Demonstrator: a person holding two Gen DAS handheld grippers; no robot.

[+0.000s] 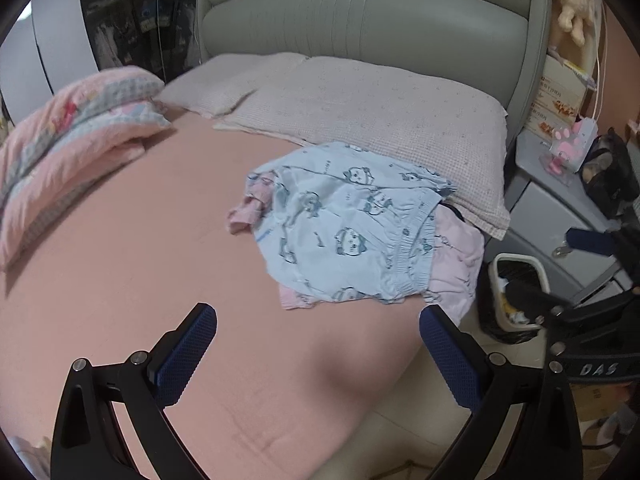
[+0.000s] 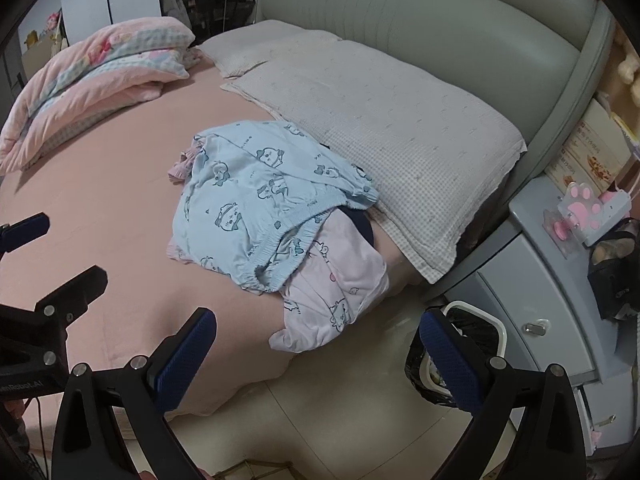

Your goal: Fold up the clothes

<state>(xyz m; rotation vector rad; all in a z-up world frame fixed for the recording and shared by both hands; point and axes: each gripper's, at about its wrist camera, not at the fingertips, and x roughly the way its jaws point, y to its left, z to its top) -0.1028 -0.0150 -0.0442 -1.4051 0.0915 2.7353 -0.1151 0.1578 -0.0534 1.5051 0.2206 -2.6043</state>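
Note:
A small heap of clothes lies on the pink bed near its right edge. On top is a light blue garment with cartoon prints (image 1: 344,224) (image 2: 256,200). Under it a pale pink printed garment (image 1: 456,260) (image 2: 340,292) hangs over the bed's edge, and a darker pink piece (image 1: 248,208) (image 2: 182,164) pokes out at the left. My left gripper (image 1: 318,354) is open, hovering over bare sheet in front of the heap. My right gripper (image 2: 318,354) is open too, over the bed's corner and the floor, holding nothing. The left gripper also shows at the right wrist view's left edge.
Two beige pillows (image 1: 360,100) (image 2: 380,128) lean by the grey headboard (image 1: 368,16). A folded pink quilt (image 1: 68,128) (image 2: 92,76) lies at the far left. A grey nightstand (image 2: 560,288) and a bin lined with a black bag (image 1: 512,296) (image 2: 472,340) stand right of the bed.

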